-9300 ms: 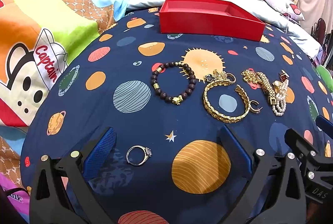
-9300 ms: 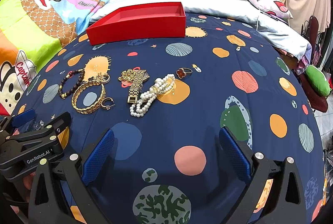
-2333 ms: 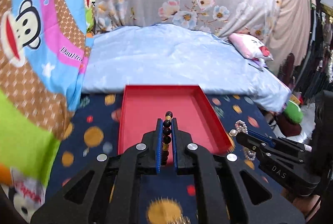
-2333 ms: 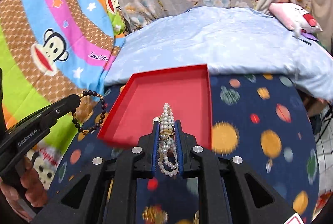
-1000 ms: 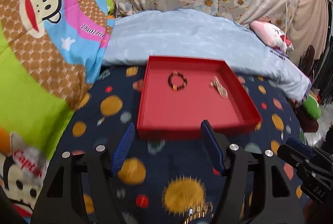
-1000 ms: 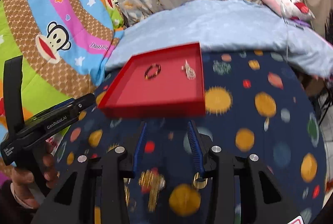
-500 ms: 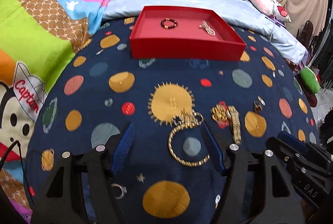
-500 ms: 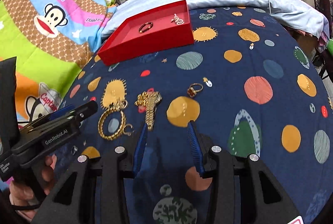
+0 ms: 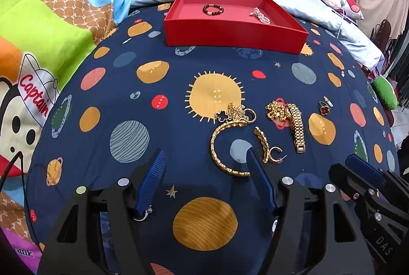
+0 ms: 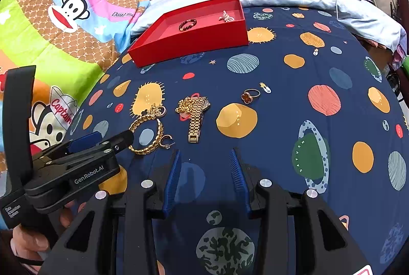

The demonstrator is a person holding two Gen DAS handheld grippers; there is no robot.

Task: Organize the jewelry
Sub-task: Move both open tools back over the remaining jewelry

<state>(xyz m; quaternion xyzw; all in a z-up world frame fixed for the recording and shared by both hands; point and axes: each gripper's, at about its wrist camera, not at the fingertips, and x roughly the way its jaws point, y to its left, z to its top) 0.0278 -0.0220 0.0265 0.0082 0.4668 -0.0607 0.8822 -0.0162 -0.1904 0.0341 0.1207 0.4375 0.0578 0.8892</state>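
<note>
The bed is covered by a dark blue planet-print sheet, and at its far side sits the red tray. Inside the tray already lie a dark bead bracelet and a pearl bracelet. The jewelry not yet sorted lies on the sheet, well apart from the tray: a large gold chain bangle, a gold watch band to its right, a small gold hoop earring, a red clover ring further right, and a silver ring close to the camera.

The left hand-held gripper is released, with its jaws standing wide and nothing between them; one blue finger sits just over the near edge of the bangle. The right hand-held gripper is also released, with a narrower gap, and it hangs near the lower end of the watch band.

To do the next pick well, I think each gripper should come down with one finger on each side of a single piece, so that the bangle and the earring, which lie touching or almost touching, are not pinched together.

The silver ring is partly hidden behind the left finger. The charms at the top of the bangle are tangled, and I cannot tell them apart. Of the person, only a hand shows, cut by the frame.
</note>
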